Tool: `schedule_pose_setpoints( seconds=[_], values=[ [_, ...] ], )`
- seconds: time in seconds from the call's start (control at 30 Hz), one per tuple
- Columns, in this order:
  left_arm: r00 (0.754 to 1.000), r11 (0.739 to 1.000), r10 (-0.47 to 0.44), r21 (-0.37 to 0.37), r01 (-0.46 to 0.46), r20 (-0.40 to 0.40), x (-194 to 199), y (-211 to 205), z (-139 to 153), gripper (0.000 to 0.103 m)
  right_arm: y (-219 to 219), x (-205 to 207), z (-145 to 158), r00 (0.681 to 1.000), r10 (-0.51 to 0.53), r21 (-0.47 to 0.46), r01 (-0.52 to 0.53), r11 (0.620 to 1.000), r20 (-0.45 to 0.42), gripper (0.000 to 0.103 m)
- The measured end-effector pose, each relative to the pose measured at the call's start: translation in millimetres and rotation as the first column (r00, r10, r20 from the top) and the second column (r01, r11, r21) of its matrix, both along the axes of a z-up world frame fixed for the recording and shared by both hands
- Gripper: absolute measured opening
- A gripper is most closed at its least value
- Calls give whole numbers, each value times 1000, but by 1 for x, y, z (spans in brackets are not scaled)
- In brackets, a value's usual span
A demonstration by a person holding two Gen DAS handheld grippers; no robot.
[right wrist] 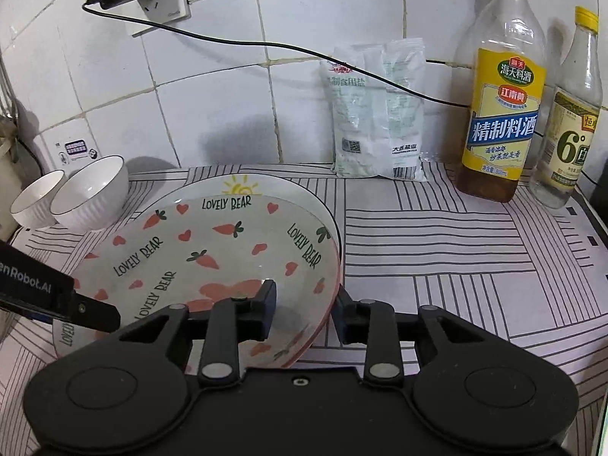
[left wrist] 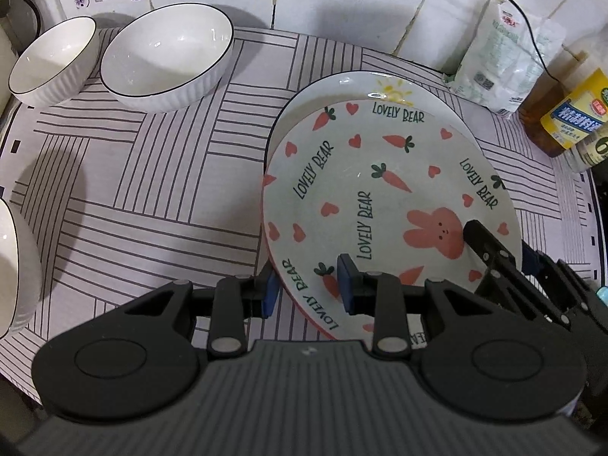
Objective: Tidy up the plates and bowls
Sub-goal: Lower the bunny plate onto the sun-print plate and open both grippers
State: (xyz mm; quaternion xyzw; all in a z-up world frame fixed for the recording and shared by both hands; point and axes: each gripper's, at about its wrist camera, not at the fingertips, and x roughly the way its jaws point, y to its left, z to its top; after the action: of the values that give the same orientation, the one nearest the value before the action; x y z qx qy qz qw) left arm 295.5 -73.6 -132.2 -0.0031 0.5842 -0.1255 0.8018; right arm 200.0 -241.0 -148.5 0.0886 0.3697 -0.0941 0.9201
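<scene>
A "Lovely Bear" plate (left wrist: 380,190) with carrots and hearts lies tilted on top of a second plate with a sun design (left wrist: 342,87). My left gripper (left wrist: 309,290) straddles the bear plate's near-left rim, one blue pad under and one over it. My right gripper (right wrist: 304,311) straddles the same plate's (right wrist: 212,250) right rim; it also shows in the left wrist view (left wrist: 490,250). Both sets of jaws stand apart around the rim, no wider than it. Two white ribbed bowls (left wrist: 167,57) (left wrist: 53,60) stand at the back left. The sun plate (right wrist: 243,190) lies beneath.
A striped mat (left wrist: 152,190) covers the counter. A third white bowl (left wrist: 11,266) sits at the left edge. A salt bag (right wrist: 380,114), a cooking-wine bottle (right wrist: 497,114) and a vinegar bottle (right wrist: 570,133) stand against the tiled wall. A black cable (right wrist: 266,43) hangs from the socket.
</scene>
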Motion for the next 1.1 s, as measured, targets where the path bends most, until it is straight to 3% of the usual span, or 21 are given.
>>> schedule_pose_setpoints(
  seconds=[0.33, 0.5, 0.63, 0.73, 0.87, 1.1],
  values=[
    [1000, 1000, 14, 1, -14, -5, 9, -1, -6, 30, 4, 5, -4, 1000, -12, -48, 12, 999, 0, 42],
    [999, 1000, -3, 17, 2, 38, 6, -3, -7, 30, 7, 9, -7, 1000, -6, -95, 7, 995, 6, 44],
    [998, 1000, 11, -27, -9, 68, -1, 1, -13, 28, 11, 10, -8, 1000, 14, -141, -12, 990, 7, 45],
    [995, 999, 26, -40, -23, 98, -5, 3, -14, 28, 9, 6, -9, 999, 13, -130, -9, 991, 32, 45],
    [989, 1000, -9, -1, 9, 151, -17, 0, -6, 28, 6, -3, -7, 998, 28, -109, -21, 994, 57, 44],
    [971, 995, -98, 34, 93, 220, -45, -2, 20, 28, -2, -29, 21, 992, 54, -22, -52, 998, 113, 45]
  ],
)
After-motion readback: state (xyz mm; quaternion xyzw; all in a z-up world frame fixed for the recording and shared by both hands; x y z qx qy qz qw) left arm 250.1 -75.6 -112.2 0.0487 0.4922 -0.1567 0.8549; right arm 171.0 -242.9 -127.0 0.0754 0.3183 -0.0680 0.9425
